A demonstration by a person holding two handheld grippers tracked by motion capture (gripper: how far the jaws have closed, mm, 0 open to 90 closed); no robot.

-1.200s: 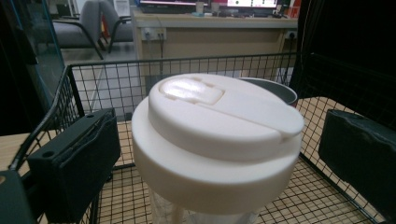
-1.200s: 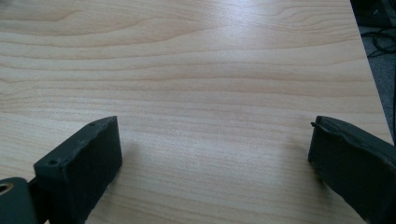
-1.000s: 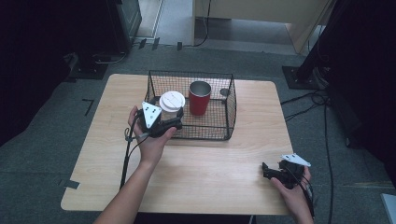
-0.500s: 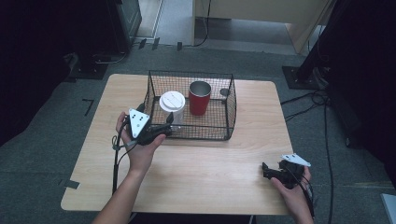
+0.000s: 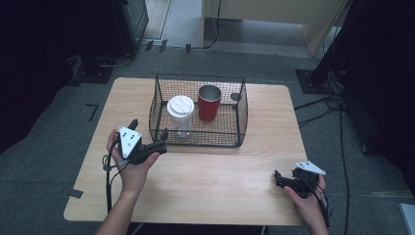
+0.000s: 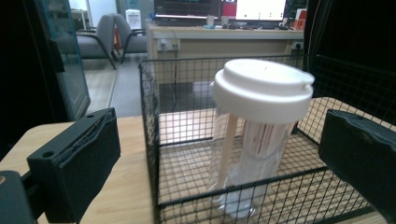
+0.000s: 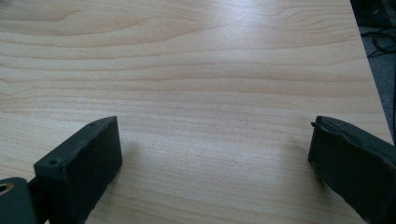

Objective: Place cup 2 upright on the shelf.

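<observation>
A black wire basket (image 5: 241,120) stands at the back middle of the wooden table (image 5: 210,171). Inside it are a clear cup with a white lid (image 5: 180,110) on the left and a red cup (image 5: 209,102) beside it. My left gripper (image 5: 149,130) hangs open just outside the basket's front left corner, apart from the mesh. In the left gripper view the lidded cup (image 6: 259,126) stands behind the basket mesh (image 6: 152,140), between my open left gripper (image 6: 224,140) jaws. My right gripper (image 5: 278,179) rests open near the table's front right, over bare wood (image 7: 210,70), holding nothing (image 7: 215,149).
A small dark round thing (image 5: 235,96) sits at the basket's back right. A cable (image 5: 108,181) trails from the left gripper over the front edge. Bare wood lies between the two hands. Dark stands and cables (image 5: 337,105) are on the floor to the right.
My left gripper has drawn back from the basket, to the left and toward the person. The lidded cup stays in the basket. The right gripper has not moved.
</observation>
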